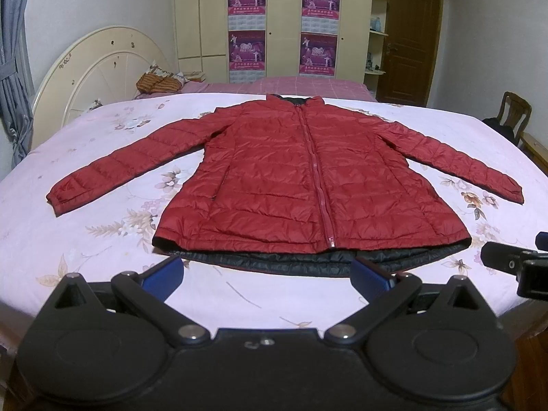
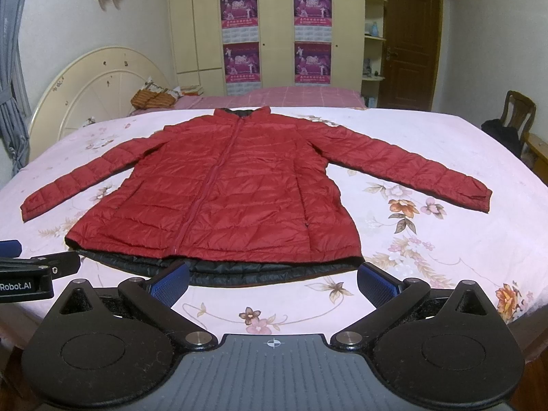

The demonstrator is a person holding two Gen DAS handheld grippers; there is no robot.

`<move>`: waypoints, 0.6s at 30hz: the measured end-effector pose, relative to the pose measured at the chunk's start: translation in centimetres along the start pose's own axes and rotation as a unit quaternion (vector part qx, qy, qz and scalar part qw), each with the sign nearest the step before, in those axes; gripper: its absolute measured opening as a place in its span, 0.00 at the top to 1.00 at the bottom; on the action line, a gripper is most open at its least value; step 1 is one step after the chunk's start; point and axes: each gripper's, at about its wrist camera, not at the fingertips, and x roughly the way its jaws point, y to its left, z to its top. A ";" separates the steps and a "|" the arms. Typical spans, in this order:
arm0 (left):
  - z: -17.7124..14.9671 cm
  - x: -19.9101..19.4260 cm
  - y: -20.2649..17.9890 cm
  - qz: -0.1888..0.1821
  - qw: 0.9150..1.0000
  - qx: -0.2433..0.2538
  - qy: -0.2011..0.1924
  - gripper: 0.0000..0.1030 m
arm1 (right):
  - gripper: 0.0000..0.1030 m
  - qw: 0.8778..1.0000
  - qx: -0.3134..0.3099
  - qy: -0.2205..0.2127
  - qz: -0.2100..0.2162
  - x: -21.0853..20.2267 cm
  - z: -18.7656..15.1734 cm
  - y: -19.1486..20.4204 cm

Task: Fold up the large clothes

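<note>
A red quilted jacket (image 1: 301, 178) lies flat, zipped, front up on the pink floral bed sheet (image 1: 102, 239), sleeves spread to both sides, collar far, hem near. Its black lining shows below the hem. It also shows in the right wrist view (image 2: 233, 188). My left gripper (image 1: 269, 275) is open and empty, just in front of the hem's middle. My right gripper (image 2: 274, 281) is open and empty, in front of the hem's right part. The right gripper shows at the right edge of the left wrist view (image 1: 520, 267); the left gripper shows at the left edge of the right wrist view (image 2: 30, 270).
A cream round headboard (image 1: 102, 65) stands at the far left with a brown cushion (image 1: 159, 84) beside it. A second bed with a pink checked cover (image 1: 291, 85) lies behind. A wardrobe with posters (image 1: 274, 24), a brown door (image 1: 407, 37) and a wooden chair (image 1: 513, 113) stand beyond.
</note>
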 end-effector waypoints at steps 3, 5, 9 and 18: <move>0.0 0.0 0.0 0.000 1.000 0.000 -0.001 0.00 | 0.00 1.000 0.000 0.001 0.000 -0.1 0.0 0.0; 0.0 0.0 0.0 0.000 1.000 -0.001 -0.001 0.00 | 0.00 1.000 0.000 0.000 0.000 -0.1 0.0 0.0; 0.0 0.1 0.0 0.000 1.000 0.000 -0.001 0.00 | 0.00 1.000 0.000 0.000 0.000 -0.1 0.0 0.1; 0.0 0.2 0.1 0.000 1.000 -0.004 0.000 0.00 | 0.00 1.000 -0.001 0.001 -0.001 -0.2 0.0 0.2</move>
